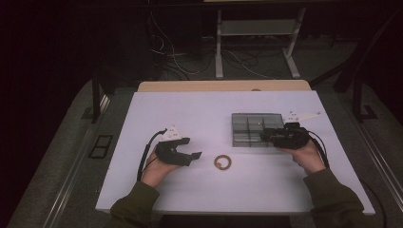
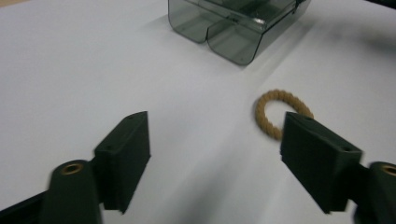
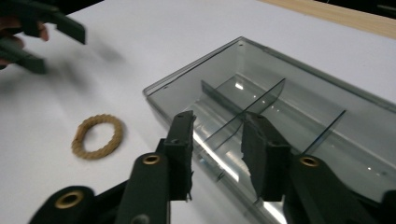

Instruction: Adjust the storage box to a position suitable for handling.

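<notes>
We judge the work to be at its start: the rope ring lies flat on the white table, untouched, and the likely aim is to get it into the smoky clear divided box, though that is our reading of the layout and not something shown. The left gripper sits just beside the ring on its left, jaws spread wide and holding nothing; in the left gripper view the ring lies off toward the right-hand jaw, partly hidden behind it, not yet centred between the 2. The right gripper hovers at the box's near right part, its jaws parted by a narrow gap over the wall nearest it, and we see nothing pinched between them; whether they touch the plastic we cannot tell. So nothing looks done yet: grasping the ring, lifting it, and placing it all remain. As for the box, it is split by thin clear dividers into several compartments, and every compartment we can see into appears empty. The ring sits near the box's front left corner, apart from it.
</notes>
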`<action>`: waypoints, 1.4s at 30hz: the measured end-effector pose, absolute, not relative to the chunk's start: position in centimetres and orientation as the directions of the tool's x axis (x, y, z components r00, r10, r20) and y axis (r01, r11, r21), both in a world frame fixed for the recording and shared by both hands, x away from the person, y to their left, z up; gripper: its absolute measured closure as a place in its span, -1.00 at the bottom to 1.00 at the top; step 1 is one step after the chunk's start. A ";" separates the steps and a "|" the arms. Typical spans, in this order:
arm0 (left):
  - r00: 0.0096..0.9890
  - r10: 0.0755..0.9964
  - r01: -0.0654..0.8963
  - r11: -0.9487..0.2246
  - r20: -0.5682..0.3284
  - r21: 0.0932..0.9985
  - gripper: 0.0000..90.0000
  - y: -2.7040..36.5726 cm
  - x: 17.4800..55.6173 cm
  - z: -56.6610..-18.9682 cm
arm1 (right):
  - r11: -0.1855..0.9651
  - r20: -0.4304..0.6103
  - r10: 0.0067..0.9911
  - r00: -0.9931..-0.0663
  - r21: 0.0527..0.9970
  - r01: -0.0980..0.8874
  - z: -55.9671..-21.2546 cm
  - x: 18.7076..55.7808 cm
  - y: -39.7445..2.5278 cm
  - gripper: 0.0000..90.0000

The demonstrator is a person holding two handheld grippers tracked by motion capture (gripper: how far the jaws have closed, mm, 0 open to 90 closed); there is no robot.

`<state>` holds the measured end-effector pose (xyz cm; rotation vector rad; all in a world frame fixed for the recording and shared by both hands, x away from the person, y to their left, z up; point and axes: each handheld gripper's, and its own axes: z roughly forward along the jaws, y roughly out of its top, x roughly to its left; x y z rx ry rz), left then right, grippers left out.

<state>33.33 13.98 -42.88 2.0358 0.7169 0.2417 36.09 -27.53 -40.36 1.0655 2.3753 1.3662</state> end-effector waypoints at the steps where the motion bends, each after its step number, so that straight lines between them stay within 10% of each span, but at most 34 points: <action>1: 0.810 0.576 0.393 -0.395 -0.109 0.831 -0.59 14.0 33.3 -42.9 | 0.314 0.169 0.676 -0.717 0.815 0.488 -40.3 36.5 -27.6 0.51; 13: 0.790 0.594 0.432 -0.364 -0.151 0.825 -0.93 15.8 30.4 -43.6 | 0.339 0.152 0.714 -0.683 0.778 0.528 -39.5 40.8 -27.0 0.97; 42: 0.802 0.583 0.409 -0.382 -0.127 0.829 -1.00 15.8 29.4 -43.9 | 0.376 0.154 0.784 -0.601 0.652 0.658 -40.3 49.9 -25.0 0.98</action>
